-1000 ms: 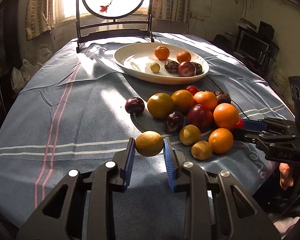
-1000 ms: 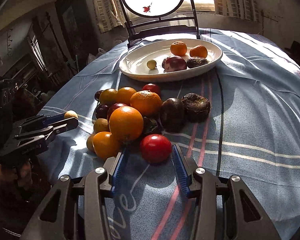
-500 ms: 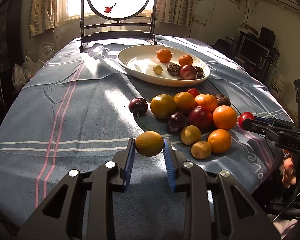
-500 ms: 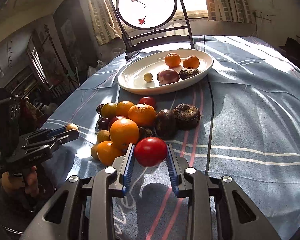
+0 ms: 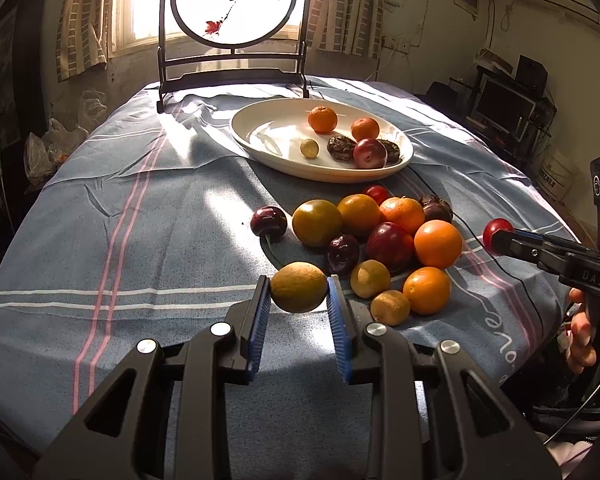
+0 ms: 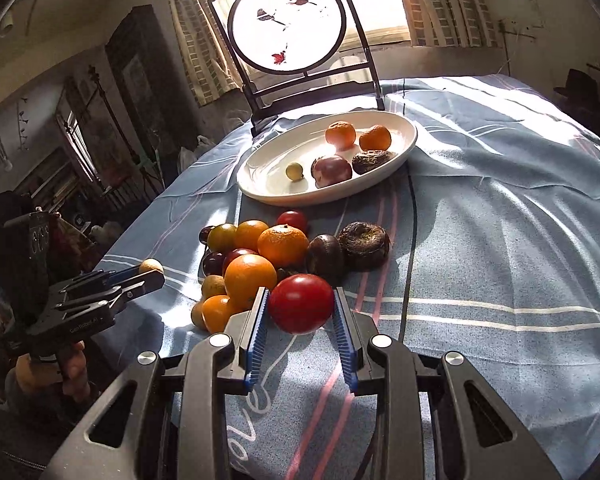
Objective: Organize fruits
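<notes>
Left tool [image 5: 299,300] clamped on yellow-green citrus [image 5: 298,287], lifted above desk cloth [image 5: 100,240]. Right tool [image 6: 300,312] clamped on red tomato [image 6: 301,303], just beside fruit pile [image 6: 282,245]. White plate [image 5: 260,148] beyond pile, holding several fruits.

- The left tool [image 5: 299,300] has its blue pads [image 5: 260,322] clamped on a yellow-green fruit [image 5: 298,287], raised off the surface.
- The right tool [image 6: 301,305] grips a red fruit [image 6: 301,303] the same way.
- A hand [image 5: 582,334] on the right handle is only partly visible, probably squeezing its trigger.
</notes>
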Demonstrator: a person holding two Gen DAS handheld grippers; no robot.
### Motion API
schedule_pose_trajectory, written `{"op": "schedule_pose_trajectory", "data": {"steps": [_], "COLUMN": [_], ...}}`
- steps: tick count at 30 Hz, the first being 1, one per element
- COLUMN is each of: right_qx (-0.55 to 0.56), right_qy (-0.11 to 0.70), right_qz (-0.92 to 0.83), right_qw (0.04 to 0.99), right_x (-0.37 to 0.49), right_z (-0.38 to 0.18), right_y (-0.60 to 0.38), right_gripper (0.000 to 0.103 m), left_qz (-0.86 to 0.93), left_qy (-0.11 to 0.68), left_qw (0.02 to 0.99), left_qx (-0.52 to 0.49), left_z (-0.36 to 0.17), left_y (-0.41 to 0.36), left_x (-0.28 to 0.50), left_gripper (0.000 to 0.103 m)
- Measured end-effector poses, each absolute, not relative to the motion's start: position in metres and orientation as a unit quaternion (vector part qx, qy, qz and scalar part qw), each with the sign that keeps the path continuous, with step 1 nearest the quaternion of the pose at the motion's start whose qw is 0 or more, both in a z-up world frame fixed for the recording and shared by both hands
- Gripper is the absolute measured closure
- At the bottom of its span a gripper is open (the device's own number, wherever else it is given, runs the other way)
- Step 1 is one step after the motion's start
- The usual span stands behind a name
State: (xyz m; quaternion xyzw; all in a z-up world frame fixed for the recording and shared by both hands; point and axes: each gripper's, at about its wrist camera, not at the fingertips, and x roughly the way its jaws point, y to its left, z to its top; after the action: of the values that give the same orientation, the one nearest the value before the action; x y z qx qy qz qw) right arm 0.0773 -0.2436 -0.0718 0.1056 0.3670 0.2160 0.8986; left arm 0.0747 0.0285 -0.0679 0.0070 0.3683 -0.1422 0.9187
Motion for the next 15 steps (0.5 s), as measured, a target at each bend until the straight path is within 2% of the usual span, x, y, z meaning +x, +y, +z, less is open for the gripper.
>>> {"op": "schedule_pose_trajectory", "data": {"steps": [15], "right_qx": [0.119], "right_qy": [0.359], "right_qz": [0.222], "right_qw": [0.899], "right_x": [0.0766], "right_z": [-0.0673], "right_y": [-0.2494], "right_gripper": [0.071], "left_qz": [-0.147], "left_qy": [0.357], "left_qw": [0.922], "left_qx": [0.012], "left_z": [-0.0617], "left_y": [0.0222], "left_x": [0.0712], "left_gripper": [0.075]}}
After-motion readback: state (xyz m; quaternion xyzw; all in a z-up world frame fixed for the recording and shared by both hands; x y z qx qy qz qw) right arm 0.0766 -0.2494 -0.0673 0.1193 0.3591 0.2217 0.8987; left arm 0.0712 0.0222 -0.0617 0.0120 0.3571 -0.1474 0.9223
